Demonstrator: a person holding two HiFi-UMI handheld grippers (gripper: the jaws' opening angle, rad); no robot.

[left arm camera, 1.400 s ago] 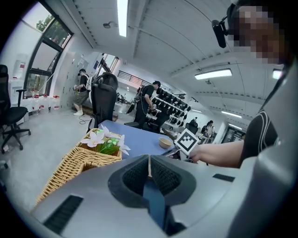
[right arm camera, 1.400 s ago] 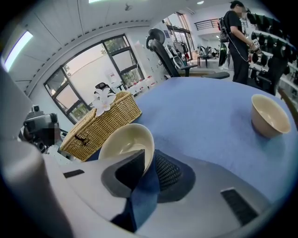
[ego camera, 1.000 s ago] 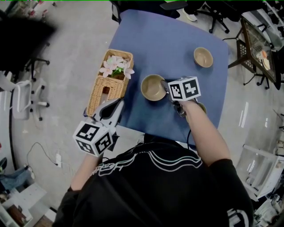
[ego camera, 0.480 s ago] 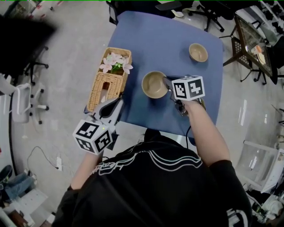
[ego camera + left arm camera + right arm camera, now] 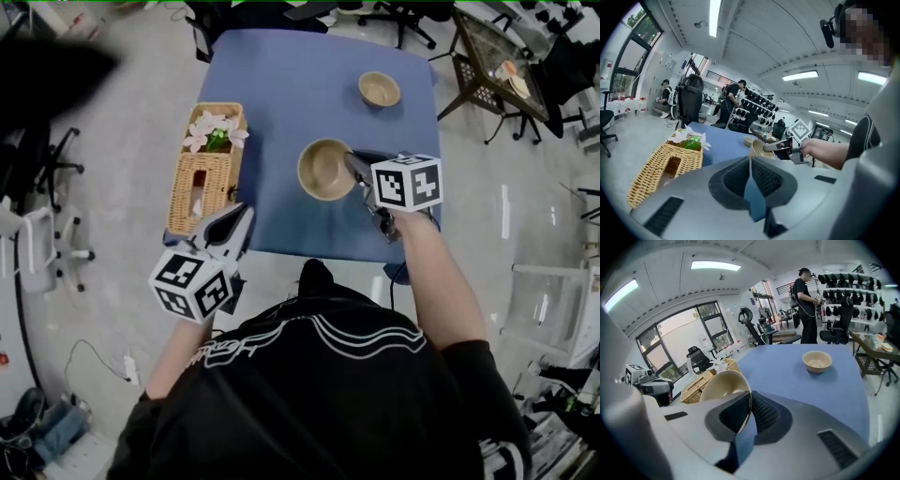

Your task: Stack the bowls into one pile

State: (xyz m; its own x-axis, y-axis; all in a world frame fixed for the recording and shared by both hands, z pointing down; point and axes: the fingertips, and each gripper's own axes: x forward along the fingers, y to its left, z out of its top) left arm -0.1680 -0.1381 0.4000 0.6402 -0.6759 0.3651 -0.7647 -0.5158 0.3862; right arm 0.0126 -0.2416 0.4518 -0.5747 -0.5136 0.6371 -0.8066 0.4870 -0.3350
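A tan bowl (image 5: 324, 170) hangs tilted above the middle of the blue table (image 5: 281, 84), and my right gripper (image 5: 352, 165) is shut on its right rim. In the right gripper view the bowl's rim (image 5: 725, 387) runs between the two pads of that gripper (image 5: 749, 403). A second, smaller tan bowl (image 5: 379, 89) (image 5: 817, 360) sits upright alone at the far right of the table. My left gripper (image 5: 244, 216) hovers over the table's near left corner, shut and empty. From the left gripper (image 5: 750, 165), the held bowl (image 5: 758, 148) shows ahead.
A wicker basket (image 5: 200, 178) with white flowers (image 5: 212, 128) stands along the table's left edge. Office chairs (image 5: 394, 14) stand beyond the far edge, and a dark side table (image 5: 487, 70) is at the far right. People stand in the background.
My right gripper has risen with the bowl, which now hangs tilted off the table. The left gripper has shifted slightly toward the table corner.
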